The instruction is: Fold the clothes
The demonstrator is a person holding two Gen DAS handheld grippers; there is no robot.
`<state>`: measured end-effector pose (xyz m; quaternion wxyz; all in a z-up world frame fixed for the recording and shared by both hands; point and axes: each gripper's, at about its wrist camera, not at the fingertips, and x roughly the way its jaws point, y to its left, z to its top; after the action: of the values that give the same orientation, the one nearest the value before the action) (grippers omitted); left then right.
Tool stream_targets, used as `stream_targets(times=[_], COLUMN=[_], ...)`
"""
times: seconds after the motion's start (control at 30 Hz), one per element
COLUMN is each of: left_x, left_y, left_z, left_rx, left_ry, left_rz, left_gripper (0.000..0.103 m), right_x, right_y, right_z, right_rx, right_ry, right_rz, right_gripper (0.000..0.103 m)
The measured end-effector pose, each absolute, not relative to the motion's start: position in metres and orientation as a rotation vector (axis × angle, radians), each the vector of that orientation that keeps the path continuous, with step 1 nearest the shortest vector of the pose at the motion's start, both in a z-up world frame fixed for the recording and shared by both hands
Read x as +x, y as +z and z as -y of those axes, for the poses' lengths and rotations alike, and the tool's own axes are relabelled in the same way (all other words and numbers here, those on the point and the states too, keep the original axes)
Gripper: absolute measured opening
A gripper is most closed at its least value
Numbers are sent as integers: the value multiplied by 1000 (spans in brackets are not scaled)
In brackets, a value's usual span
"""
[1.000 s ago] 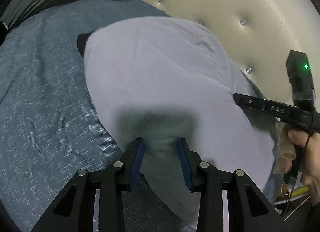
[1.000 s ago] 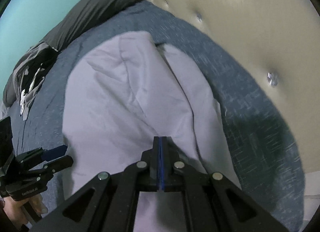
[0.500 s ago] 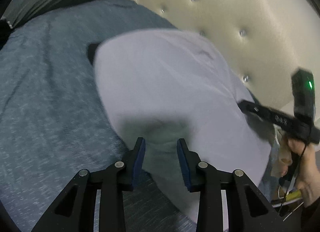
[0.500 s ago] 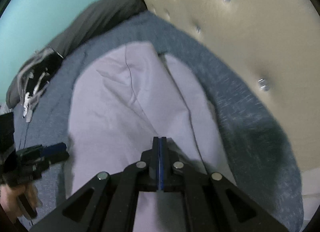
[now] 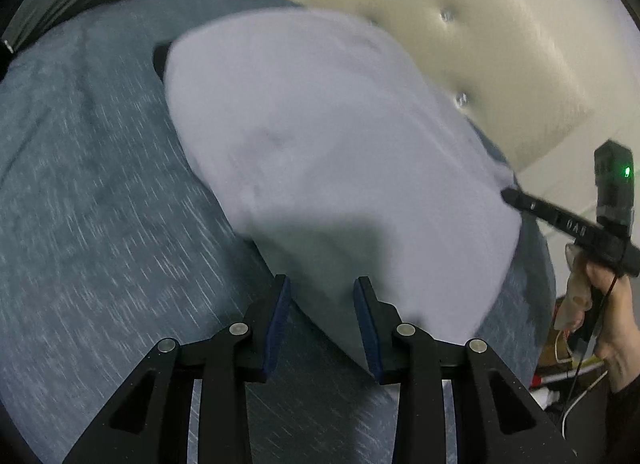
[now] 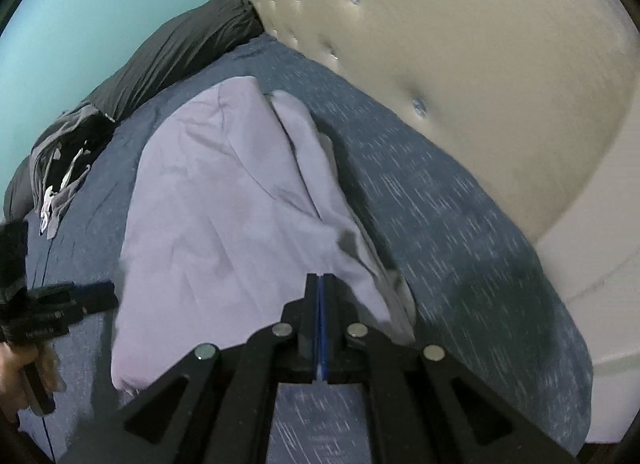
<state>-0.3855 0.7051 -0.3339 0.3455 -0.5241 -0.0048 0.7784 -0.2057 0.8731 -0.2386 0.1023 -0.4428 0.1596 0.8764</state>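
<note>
Left gripper point(image 5: 322, 290) gapes over the lavender garment's point(image 5: 320, 135) near edge; right gripper point(image 6: 321, 284) is pressed closed beside it, whether pinching cloth unclear

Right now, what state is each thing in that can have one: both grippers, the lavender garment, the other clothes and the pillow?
Left gripper: open, fingers apart, nothing between them, at the garment's near edge.
Right gripper: shut; whether cloth is pinched cannot be told.
Lavender garment: partly folded, one side flap turned over, lying on the blue bedcover.
Grey clothes pile: crumpled, unfolded.
Dark pillow: lying against the tufted headboard.
</note>
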Motion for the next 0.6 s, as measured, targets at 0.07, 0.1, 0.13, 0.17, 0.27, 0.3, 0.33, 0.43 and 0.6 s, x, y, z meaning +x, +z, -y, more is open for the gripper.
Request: stream_targets(times=[0.07,0.1,0.13,0.17,0.27,0.3,0.33,0.43,0.6], left_x=[-379,-376,-374,-371,-364,-361,-359,-351,-337], left_y=[-335,-334,-333,-332,-330,-330,-329,-326,-310], left_z=[-707,-707,-707,-707,-708,-709,-709,-709,-704], left_rx=[-1363,-1362,-1360,-1359,-1355,-1354,-1352,-1348,-1308], left_ry=[2019,2021,2022,2023,2027,2028,2029,2034,2069], left_rz=[3,2,2,1,-2,-3,-3,-6,-30], left_gripper=[36,36,36,36,36,36,36,36,36], right_x=[-198,-197,-197,-196,-191,-192,-191,-187,-177], right_y=[-240,-241,-242,-240,-235,-238,-241,-241,-226], right_z=[-878,-878,-879,-879,-879,-880,-880,-879,-862], right_rx=[-1308,-1309,-1310,-1298,-1277,-1291,-1302,-1269,-1211], right_ry=[2574,2569,2565,2566,2566,2556,2546,2555,2614], right_rz=[-500,-507,-514,-515,-516,-519,-537,-587,-586], right_gripper=[0,0,0,0,0,0,0,0,0])
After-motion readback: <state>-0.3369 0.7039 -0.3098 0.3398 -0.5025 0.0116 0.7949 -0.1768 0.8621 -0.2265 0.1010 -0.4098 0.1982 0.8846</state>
